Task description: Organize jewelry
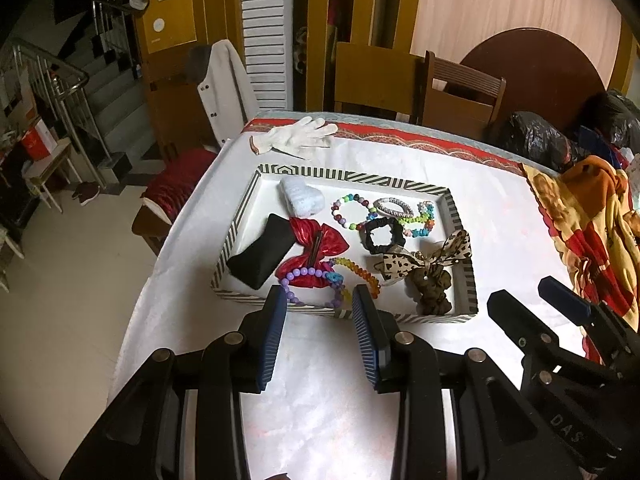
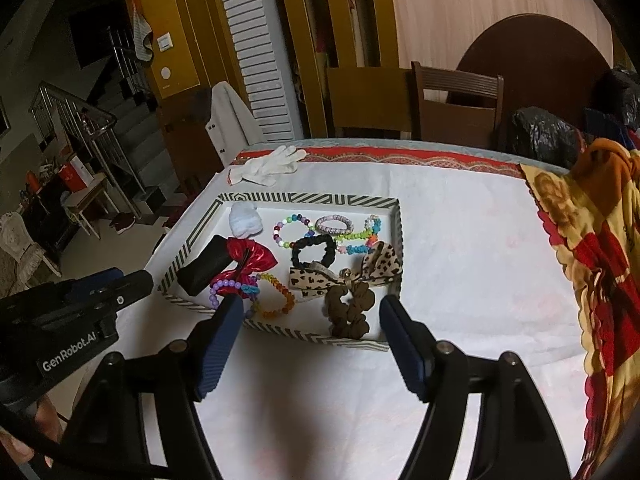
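A tray with a striped rim (image 1: 344, 176) (image 2: 308, 200) lies on the white cloth. In it are a black pouch (image 1: 260, 256), a red bow (image 1: 316, 248), a purple bead bracelet (image 1: 298, 273), a rainbow bracelet (image 1: 360, 270), a leopard bow (image 1: 424, 258), a brown scrunchie (image 2: 348, 308), a black scrunchie (image 2: 314, 252) and other bead bracelets (image 2: 290, 230). My left gripper (image 1: 320, 294) hangs open and empty above the tray's near rim. My right gripper (image 2: 312, 304) is open and empty too, just short of the near rim by the brown scrunchie.
A white glove (image 1: 300, 138) lies beyond the tray near the far edge. An orange and red blanket (image 2: 592, 240) is heaped at the right. Wooden chairs (image 2: 456, 100) and black bags (image 1: 532, 140) stand behind the table. The cloth drops to the floor at the left.
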The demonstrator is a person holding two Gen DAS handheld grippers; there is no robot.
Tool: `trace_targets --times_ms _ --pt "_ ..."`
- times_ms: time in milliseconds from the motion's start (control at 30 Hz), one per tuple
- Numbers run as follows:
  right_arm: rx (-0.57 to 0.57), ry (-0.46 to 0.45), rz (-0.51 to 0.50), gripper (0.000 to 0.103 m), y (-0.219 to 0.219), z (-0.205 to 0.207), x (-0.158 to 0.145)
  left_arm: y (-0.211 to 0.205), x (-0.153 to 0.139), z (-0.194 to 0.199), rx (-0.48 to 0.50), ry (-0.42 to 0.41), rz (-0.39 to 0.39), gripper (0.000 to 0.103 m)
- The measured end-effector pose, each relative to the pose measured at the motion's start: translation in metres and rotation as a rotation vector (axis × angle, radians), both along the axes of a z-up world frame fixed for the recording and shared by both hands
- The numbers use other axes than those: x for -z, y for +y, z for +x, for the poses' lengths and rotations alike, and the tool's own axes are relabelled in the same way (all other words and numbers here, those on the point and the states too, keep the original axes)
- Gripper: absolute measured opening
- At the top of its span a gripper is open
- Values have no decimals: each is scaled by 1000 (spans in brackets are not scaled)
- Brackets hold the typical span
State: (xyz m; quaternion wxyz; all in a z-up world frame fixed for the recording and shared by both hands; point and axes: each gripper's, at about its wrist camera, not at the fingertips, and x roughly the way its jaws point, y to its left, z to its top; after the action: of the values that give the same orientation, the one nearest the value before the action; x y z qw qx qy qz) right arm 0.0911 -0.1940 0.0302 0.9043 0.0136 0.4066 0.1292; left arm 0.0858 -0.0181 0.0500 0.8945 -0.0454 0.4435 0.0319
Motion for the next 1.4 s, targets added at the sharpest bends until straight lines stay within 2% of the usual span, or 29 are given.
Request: trace_targets --times_ms 433,1400 --pt "-15 -14 -6 74 9 0 -3 5 -6 3 -15 -20 15 47" --pt "-7 2 -7 74 7 2 3 2 -2 8 -15 -8 8 47"
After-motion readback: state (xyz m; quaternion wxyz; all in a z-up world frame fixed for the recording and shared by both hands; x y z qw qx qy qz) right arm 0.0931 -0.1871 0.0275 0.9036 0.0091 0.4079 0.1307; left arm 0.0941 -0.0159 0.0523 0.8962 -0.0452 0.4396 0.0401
